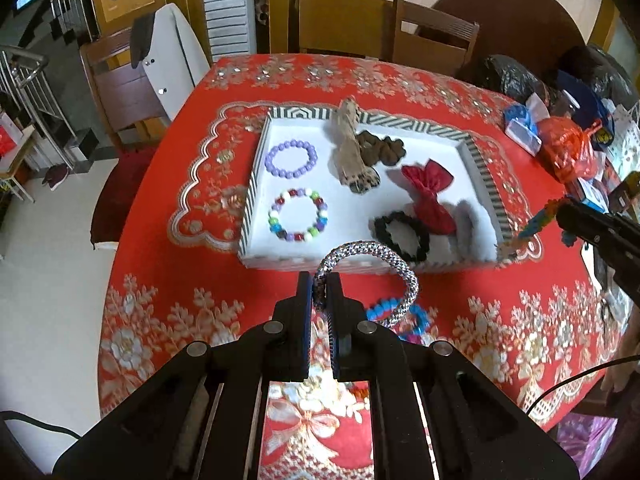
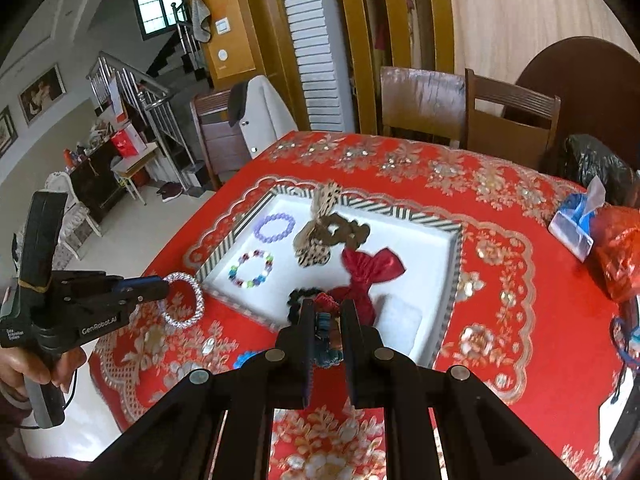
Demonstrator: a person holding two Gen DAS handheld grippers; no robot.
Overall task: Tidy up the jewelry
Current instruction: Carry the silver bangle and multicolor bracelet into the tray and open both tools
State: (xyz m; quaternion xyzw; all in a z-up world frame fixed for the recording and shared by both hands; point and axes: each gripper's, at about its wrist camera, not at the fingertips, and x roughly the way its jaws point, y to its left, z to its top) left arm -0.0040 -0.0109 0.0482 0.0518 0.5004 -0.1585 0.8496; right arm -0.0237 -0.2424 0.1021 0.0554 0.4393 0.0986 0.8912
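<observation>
Both grippers carry a piece: left gripper (image 1: 320,292) is clamped on a silver bangle (image 1: 372,276), right gripper (image 2: 325,320) on a multicoloured scrunchie (image 2: 327,340). Best to bring each over bare floor of the striped tray (image 1: 256,168), clear of the beaded bracelets (image 1: 298,214), before releasing.

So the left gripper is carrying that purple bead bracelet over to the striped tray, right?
Not quite. The left gripper is carrying a silver sparkly bangle; the left wrist view shows it pinched between the fingers. The purple bead bracelet already lies in the striped tray.
</observation>
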